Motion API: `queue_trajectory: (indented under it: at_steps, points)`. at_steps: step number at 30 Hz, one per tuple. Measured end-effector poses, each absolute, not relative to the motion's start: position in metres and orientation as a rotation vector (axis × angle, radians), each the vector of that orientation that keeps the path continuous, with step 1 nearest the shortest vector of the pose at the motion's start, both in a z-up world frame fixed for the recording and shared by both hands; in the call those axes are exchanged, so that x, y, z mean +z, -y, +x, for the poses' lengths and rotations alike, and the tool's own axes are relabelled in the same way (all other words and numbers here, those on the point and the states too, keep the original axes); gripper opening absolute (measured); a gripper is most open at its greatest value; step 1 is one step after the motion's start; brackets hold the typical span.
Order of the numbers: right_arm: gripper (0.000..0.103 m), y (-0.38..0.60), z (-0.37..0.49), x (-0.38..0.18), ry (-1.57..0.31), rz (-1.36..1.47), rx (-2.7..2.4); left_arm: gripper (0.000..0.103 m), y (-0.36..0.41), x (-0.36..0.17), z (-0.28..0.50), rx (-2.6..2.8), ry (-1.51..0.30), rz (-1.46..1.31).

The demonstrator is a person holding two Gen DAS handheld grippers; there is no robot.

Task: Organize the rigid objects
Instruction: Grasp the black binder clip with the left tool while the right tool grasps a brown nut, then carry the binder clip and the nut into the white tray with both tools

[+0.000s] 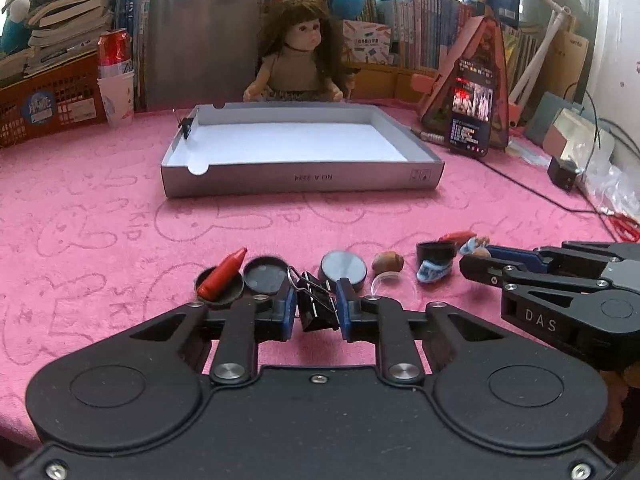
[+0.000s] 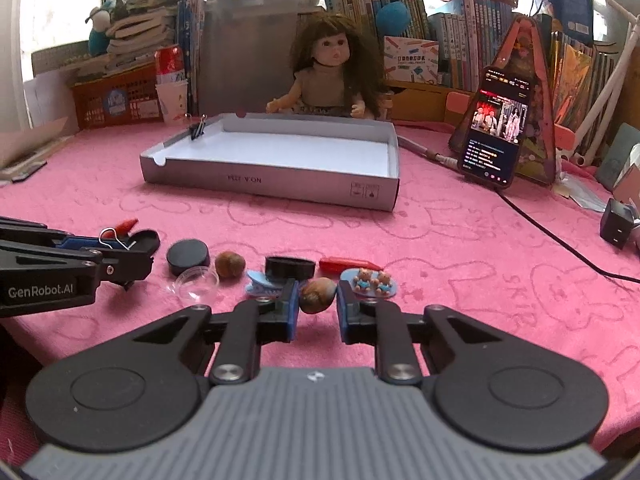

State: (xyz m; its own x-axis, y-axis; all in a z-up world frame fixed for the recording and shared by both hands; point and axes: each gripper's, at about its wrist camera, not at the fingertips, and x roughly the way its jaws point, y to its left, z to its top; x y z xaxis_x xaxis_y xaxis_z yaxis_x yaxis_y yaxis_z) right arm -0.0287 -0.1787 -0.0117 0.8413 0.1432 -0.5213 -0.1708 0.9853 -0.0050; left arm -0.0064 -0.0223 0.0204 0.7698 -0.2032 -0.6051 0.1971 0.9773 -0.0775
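Note:
My left gripper (image 1: 317, 310) is shut on a black binder clip (image 1: 316, 306) low over the pink cloth; its wire handle sticks up in the right wrist view. My right gripper (image 2: 317, 304) is shut on a brown walnut (image 2: 317, 300). Loose items lie in a row in front: a red crayon (image 1: 224, 276) on a black lid, a grey disc (image 1: 343, 268), a second walnut (image 1: 387, 262), a blue hair clip (image 1: 432, 270), a bear hair clip (image 2: 374, 280) and another red crayon (image 2: 348, 264). Beyond them stands a shallow grey box (image 1: 300, 184) with a binder clip (image 1: 186, 125) on its left wall.
A doll (image 1: 298, 60) sits behind the box. A lit phone (image 1: 474, 112) leans on a stand at the right, its cable running across the cloth. An orange crate (image 1: 48, 104), a red can and a paper cup stand at the left. Books fill the back.

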Motion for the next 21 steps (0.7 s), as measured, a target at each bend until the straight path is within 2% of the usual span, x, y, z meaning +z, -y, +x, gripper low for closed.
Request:
queue_trajectory:
  at_steps: [21]
  points:
    - [0.024,0.192,0.022,0.02,-0.568,0.079,0.165,0.02,-0.009,0.061,0.063,-0.184,-0.649,-0.11]
